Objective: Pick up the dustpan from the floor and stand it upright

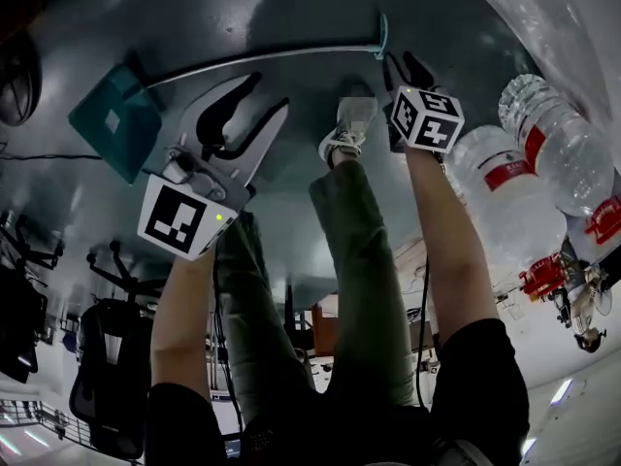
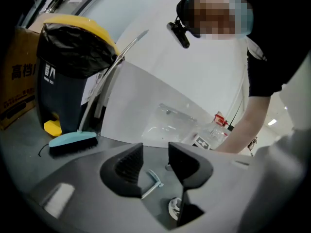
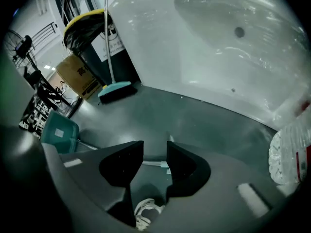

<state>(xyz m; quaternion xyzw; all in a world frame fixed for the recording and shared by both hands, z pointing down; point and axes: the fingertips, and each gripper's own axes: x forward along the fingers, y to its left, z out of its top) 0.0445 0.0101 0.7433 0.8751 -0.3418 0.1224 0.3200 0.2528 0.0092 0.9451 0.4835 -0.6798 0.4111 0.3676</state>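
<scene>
The teal dustpan point(image 1: 116, 119) lies flat on the dark floor, its long metal handle point(image 1: 262, 56) running right to a teal hook end point(image 1: 381, 37). In the right gripper view the pan point(image 3: 58, 130) is at the left and the handle point(image 3: 153, 163) passes just beyond the gap of my right gripper point(image 3: 154, 157), which is open and hovers over the hook end point(image 1: 403, 71). My left gripper point(image 1: 238, 115) is open above the floor, nearer than the handle's middle. Past its jaws point(image 2: 155, 161) I see the teal handle end point(image 2: 154, 181).
A teal broom point(image 2: 73, 140) leans by a dark bin with a yellow lid point(image 2: 68, 76) against the white wall. A cardboard box point(image 3: 77, 74) stands beyond it. Large water bottles point(image 1: 514, 192) lie at the right. The person's shoe point(image 1: 349, 129) stands close to the handle end.
</scene>
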